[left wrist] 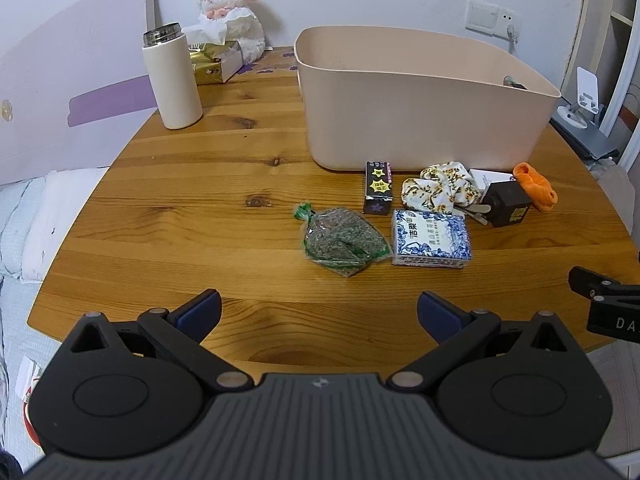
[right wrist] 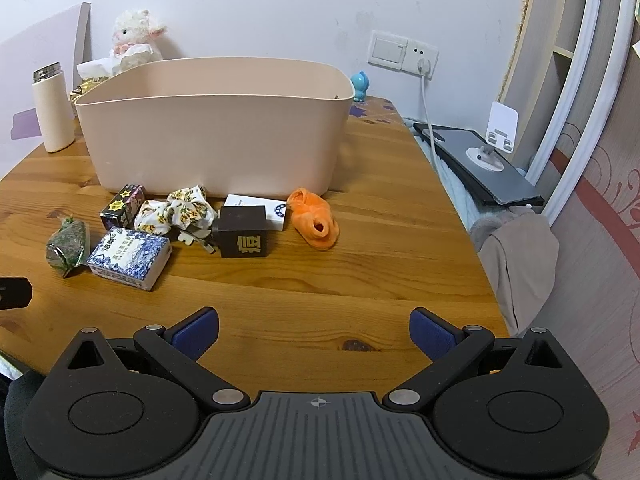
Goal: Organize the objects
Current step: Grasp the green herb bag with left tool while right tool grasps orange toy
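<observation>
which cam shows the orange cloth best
The right wrist view. There the orange cloth lies in the open on the wooden table, whole, with its folds plain. In the left wrist view the orange cloth sits far to the right, small, partly behind the dark cube box.

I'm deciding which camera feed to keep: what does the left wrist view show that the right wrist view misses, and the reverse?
Only the left wrist view: the bed pillow beside the table.

Only the right wrist view: a blue figurine behind the bin and grey-beige cloth off the table edge.

Both: the beige bin, thermos, plush lamb, orange cloth, and each view's own gripper, open.
</observation>
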Demonstrator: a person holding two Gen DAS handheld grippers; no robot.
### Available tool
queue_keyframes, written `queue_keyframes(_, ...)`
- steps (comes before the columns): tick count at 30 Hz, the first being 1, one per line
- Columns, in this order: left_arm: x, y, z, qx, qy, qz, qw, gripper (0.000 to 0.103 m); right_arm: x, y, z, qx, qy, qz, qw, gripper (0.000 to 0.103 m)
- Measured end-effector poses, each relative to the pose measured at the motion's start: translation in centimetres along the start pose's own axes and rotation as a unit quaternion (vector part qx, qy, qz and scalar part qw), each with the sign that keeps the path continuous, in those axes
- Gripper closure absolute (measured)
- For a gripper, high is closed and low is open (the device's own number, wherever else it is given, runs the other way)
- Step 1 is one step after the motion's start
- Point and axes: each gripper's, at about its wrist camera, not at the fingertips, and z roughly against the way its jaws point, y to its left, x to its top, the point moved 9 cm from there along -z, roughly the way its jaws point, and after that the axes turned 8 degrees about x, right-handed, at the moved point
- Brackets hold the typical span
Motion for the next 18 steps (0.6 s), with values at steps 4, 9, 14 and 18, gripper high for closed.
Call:
queue_keyframes(4, 0.1, 0.1, -0.8, 0.000, 0.003, 0.002, 1.0000, 0.000, 0.2, -0.2, -0.7, -0.003, 0.000, 0.001, 1.000, 0.000)
queue_keyframes(9, 0.4, 0.3, -2.0, 0.006, 0.004, 0.002, 1.0000, 0.000, 0.3, -0.6, -1.6, -0.007, -0.002, 0.002, 1.000, 0.003)
queue_keyframes(14, 0.6, 0.6, -3.5, 0.014, 0.009, 0.003, 0.9999, 0.000, 0.5, -1.1, -3.0, -0.011, 0.000, 0.003, 1.000, 0.004)
queue_keyframes(18, 0.7, 0.6, -4.8, 0.014, 0.018, 0.003, 0.9997, 0.000, 0.8, -1.9, -4.2, -0.017, 0.002, 0.003, 1.000, 0.005)
